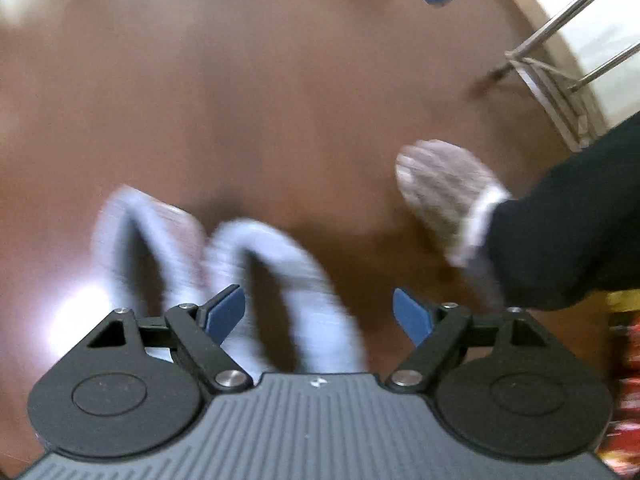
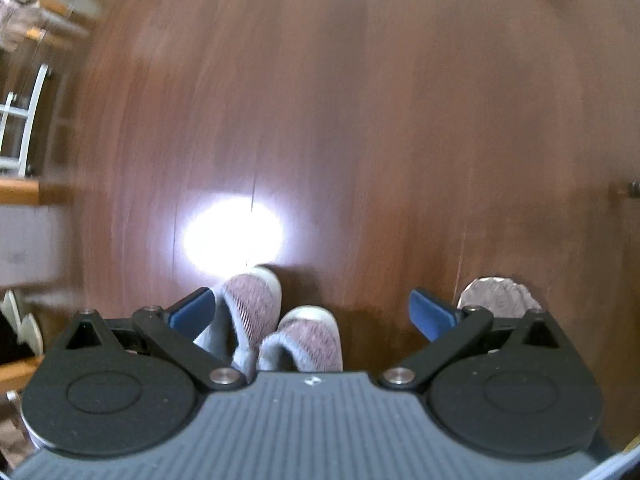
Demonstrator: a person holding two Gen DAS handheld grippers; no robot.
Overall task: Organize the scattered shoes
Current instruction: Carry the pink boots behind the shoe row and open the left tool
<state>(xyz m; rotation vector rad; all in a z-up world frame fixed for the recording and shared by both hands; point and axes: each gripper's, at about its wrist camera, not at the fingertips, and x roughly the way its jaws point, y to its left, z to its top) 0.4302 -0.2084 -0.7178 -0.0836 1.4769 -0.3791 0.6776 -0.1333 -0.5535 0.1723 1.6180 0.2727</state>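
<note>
Judging progress: I think the pair is already aligned, little left.
Slippers [image 2: 276, 320]: side by side on the floor [image 2: 360, 120], between my right fingers.
Left gripper [image 1: 319, 312]: released, empty.
Right gripper [image 2: 312, 312]: spread, gripping nothing.

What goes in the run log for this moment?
left gripper: open, empty | right gripper: open, empty | slipper pair: side by side on floor | views: blurred
</note>
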